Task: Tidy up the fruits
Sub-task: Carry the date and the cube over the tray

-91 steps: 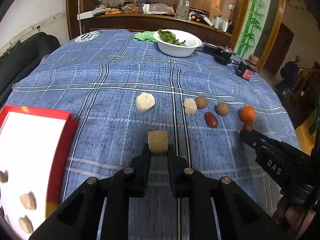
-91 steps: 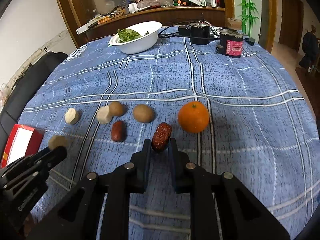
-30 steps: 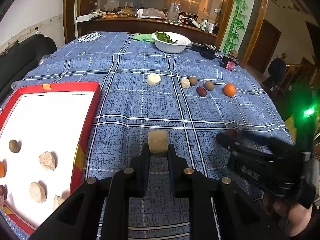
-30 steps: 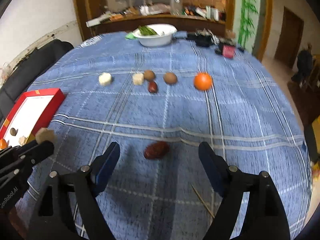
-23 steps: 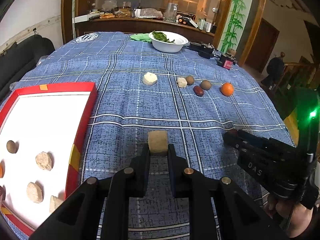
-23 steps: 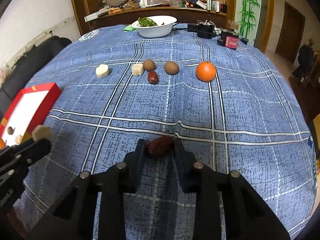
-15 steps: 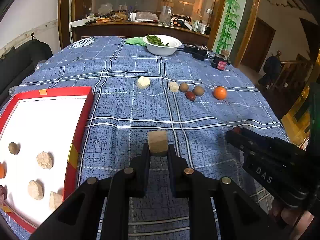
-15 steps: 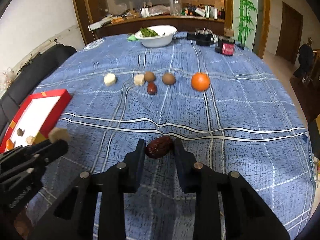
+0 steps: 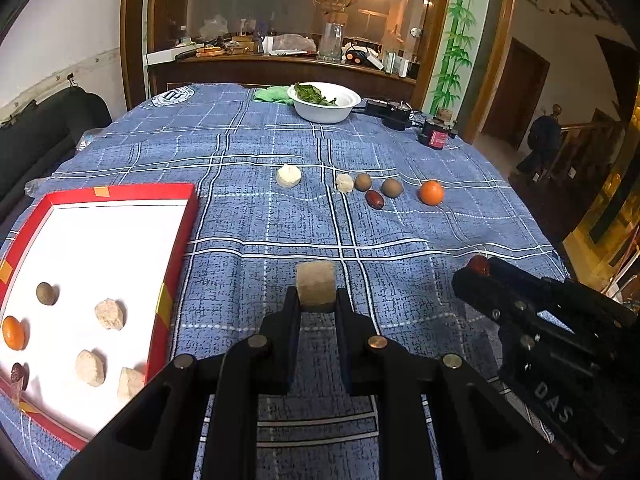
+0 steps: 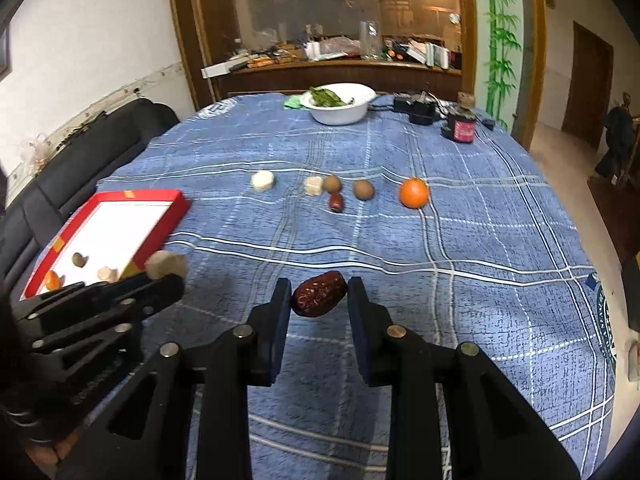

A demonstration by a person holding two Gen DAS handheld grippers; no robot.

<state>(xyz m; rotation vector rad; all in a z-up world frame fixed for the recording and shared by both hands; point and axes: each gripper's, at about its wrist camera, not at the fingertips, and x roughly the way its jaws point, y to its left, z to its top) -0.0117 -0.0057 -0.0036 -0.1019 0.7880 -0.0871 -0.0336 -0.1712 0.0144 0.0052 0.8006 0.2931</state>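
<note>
My left gripper (image 9: 317,298) is shut on a tan cube-shaped piece (image 9: 315,285) and holds it above the blue cloth, right of the red tray (image 9: 188,216). The tray holds several pale chunks, a brown fruit (image 9: 45,293) and an orange (image 9: 13,333). My right gripper (image 10: 319,294) is shut on a wrinkled red date (image 10: 319,293), held above the cloth. It shows in the left wrist view (image 9: 478,266) at the right. On the cloth farther off lie a pale chunk (image 9: 289,176), a small pale piece (image 9: 344,183), two brown fruits (image 9: 363,181), a red date (image 9: 375,199) and an orange (image 9: 431,192).
A white bowl of greens (image 9: 324,101) stands at the table's far side, with black devices (image 9: 390,111) and a red-labelled jar (image 9: 434,134) to its right. A dark sofa (image 10: 72,176) lies left of the table. A wooden counter with clutter stands behind.
Both grippers have drawn back from the fruit row toward the near edge. The right gripper opened briefly, the date lay on the cloth, then it shut on the date again and lifted it.
</note>
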